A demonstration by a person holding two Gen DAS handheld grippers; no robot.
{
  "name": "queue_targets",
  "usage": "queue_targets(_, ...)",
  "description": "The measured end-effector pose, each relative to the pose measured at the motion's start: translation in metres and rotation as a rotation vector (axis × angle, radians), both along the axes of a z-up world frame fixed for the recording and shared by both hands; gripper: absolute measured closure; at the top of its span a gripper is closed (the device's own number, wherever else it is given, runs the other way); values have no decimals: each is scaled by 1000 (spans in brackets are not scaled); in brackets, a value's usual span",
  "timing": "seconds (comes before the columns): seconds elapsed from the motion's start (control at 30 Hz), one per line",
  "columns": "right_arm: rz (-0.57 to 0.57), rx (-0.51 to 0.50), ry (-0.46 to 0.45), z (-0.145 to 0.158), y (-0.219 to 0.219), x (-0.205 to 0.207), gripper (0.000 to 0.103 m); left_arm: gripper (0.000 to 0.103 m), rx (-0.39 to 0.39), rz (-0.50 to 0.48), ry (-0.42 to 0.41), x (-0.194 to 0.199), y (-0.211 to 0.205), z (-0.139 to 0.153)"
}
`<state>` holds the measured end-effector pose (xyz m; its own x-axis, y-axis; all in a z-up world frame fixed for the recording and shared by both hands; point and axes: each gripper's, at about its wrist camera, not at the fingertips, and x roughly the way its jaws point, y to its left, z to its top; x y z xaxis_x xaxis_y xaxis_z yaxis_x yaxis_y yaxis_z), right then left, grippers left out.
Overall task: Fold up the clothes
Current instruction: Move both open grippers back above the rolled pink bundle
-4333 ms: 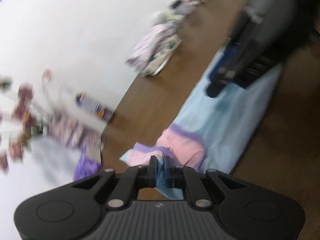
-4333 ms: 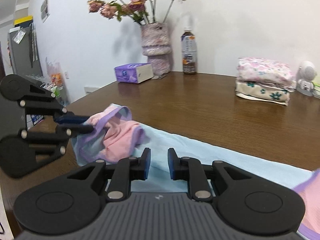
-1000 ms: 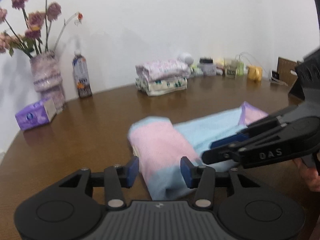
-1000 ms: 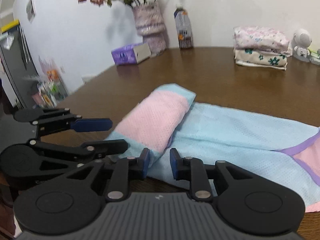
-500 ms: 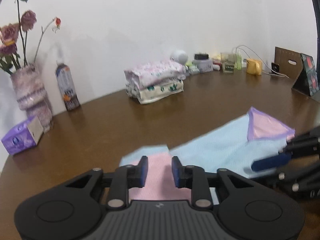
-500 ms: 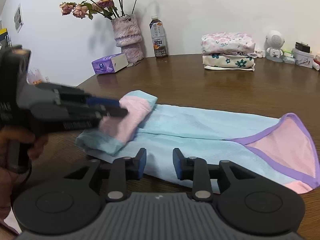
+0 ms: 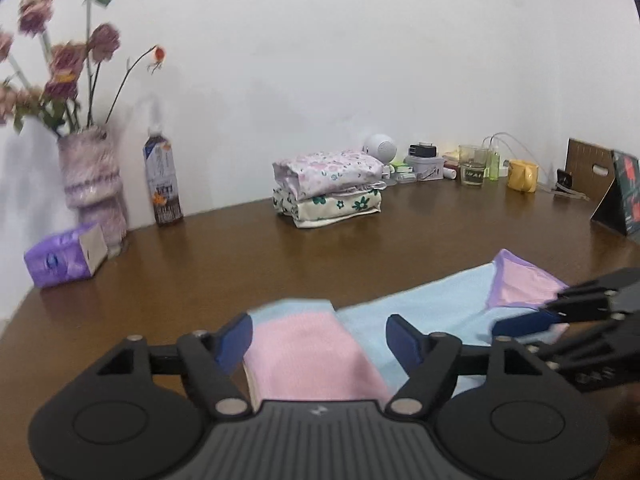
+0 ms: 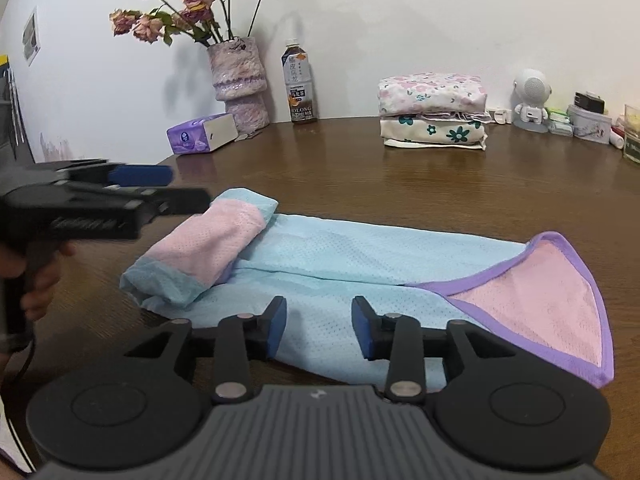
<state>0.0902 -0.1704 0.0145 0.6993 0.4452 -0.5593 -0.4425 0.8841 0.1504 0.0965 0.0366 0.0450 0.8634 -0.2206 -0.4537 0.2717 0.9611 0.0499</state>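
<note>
Right gripper (image 8: 319, 330): jaws spread, nothing between them, poised over the near edge of the light-blue mesh garment with pink panels and purple trim (image 8: 344, 252). Left gripper (image 7: 320, 338): jaws spread wide, straddling the garment's rolled pink end (image 7: 308, 356) without pinching it.

The garment lies flat on the brown wooden tabletop (image 8: 400, 176). In the right wrist view its long axis runs left to right: folded-over pink roll at the left end, purple-edged pink triangular panel (image 8: 548, 300) at the right end, pointing toward the near right.

Farther back, well apart from the garment: a stack of two folded floral cloths (image 8: 434, 110); a dark tea bottle (image 8: 299, 82) whose label reads "OOLONG"; a fuzzy pink vase of dried roses (image 8: 240, 84); a purple tissue pack (image 8: 202, 133) just beside the vase. A small white robot-shaped figure (image 8: 532, 98) stands right of the stack, with a yellow mug (image 7: 522, 176) and small jars near it along the wall. Other labels too small to read.
</note>
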Motion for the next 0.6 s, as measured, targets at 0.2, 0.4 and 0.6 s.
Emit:
queue_targets(0.2, 25, -46, -27, -4, 14, 5, 48, 14, -65, 5, 13, -20, 1, -15)
queue_targets(0.4, 31, -90, -69, -5, 22, -4, 34, 14, -84, 9, -18, -34, -1, -19)
queue_targets(0.6, 26, -139, -98, -7, 29, -11, 24, 13, -40, -7, -16, -39, -8, -23)
